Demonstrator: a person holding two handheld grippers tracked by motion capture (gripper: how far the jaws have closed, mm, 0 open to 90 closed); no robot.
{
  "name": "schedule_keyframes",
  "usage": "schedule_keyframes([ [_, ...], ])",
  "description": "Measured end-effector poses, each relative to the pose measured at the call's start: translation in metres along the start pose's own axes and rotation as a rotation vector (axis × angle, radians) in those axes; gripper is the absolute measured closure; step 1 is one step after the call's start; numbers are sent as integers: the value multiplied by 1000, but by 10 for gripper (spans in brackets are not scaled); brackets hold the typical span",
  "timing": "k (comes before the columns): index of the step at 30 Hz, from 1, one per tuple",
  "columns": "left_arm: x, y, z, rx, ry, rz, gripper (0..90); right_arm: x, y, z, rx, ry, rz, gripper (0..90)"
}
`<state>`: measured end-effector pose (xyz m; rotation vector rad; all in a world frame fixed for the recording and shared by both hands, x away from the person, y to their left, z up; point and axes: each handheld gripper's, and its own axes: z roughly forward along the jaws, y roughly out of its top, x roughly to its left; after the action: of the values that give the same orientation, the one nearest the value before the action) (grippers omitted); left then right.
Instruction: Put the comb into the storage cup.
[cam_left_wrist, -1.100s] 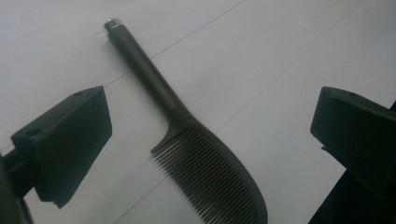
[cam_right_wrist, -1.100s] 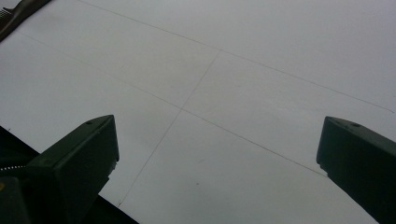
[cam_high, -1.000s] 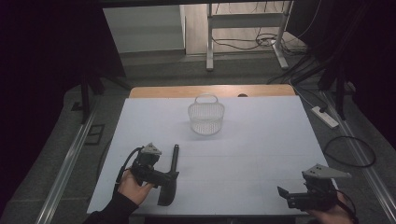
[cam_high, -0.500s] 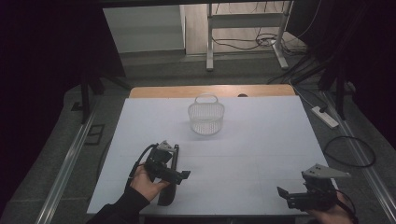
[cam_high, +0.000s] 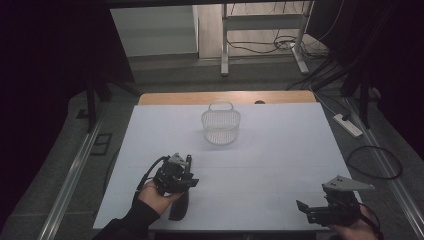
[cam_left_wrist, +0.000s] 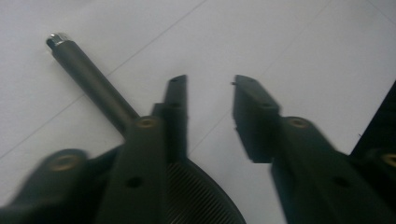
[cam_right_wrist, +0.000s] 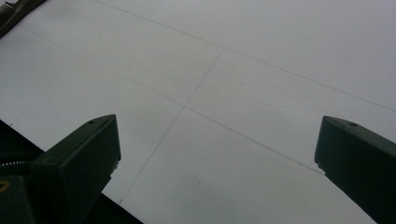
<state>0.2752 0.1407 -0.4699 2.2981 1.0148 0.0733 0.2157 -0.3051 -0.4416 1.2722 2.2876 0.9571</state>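
left gripper (cam_left_wrist: 205, 100): jaws just narrowed, pinching nothing | black brush (cam_left_wrist: 93, 86): beneath it, handle outside its jaws | right gripper (cam_right_wrist: 217, 154): released

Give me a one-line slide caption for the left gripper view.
Left gripper, jaws just narrowed with nothing between them, hovers over a black ribbed-head tool lying on the white table.

I see a black ridged strainer (cam_left_wrist: 196, 196) with dark grey handle (cam_left_wrist: 88, 79), white wire basket (cam_high: 220, 125), white table (cam_high: 280, 165), black grippers.
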Motion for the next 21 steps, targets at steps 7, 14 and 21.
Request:
schedule_keyframes([
  [7, -1, -3, 4, 23, -19, 39, 889, 0, 0, 1, 8, 0, -3, 13],
  [14, 0, -7, 15, 56, -33, 30, 889, 0, 0, 0, 9, 3, -5, 14],
  [21, -3, -13, 27, 119, -14, 26, 889, 0, 0, 0, 10, 6, -5, 14],
])
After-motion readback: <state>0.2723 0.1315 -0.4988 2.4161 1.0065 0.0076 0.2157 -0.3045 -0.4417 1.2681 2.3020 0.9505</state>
